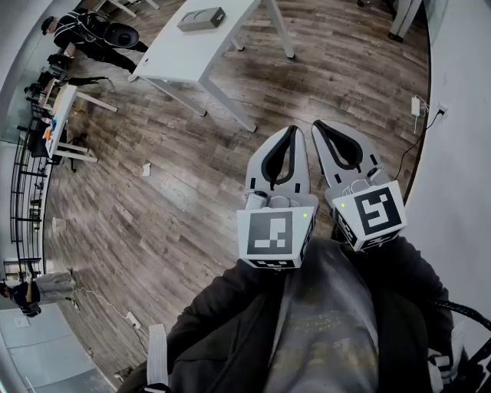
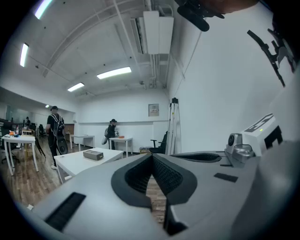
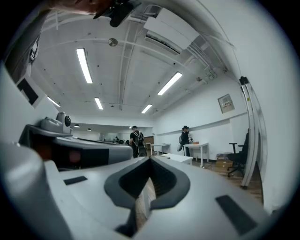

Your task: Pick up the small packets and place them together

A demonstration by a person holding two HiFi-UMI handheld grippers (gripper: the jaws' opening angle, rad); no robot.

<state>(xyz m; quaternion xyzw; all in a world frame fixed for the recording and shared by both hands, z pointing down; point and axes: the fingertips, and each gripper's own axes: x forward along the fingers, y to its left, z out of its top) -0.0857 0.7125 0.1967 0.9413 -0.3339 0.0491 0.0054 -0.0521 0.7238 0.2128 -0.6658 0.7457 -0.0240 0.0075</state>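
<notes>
No small packets show in any view. In the head view I hold both grippers close to my chest, above the wooden floor, pointing away from me. The left gripper has its jaws together at the tips, with nothing between them. Right beside it, the right gripper is shut as well and empty. The left gripper view has the left gripper closed, with only floor seen through the gap behind the tips. Its counterpart, the right gripper, looks the same in the right gripper view.
A white table with a grey box stands ahead on the left. A white wall with a socket and cable runs along the right. People stand by far desks. An office chair and a tripod stand by the wall.
</notes>
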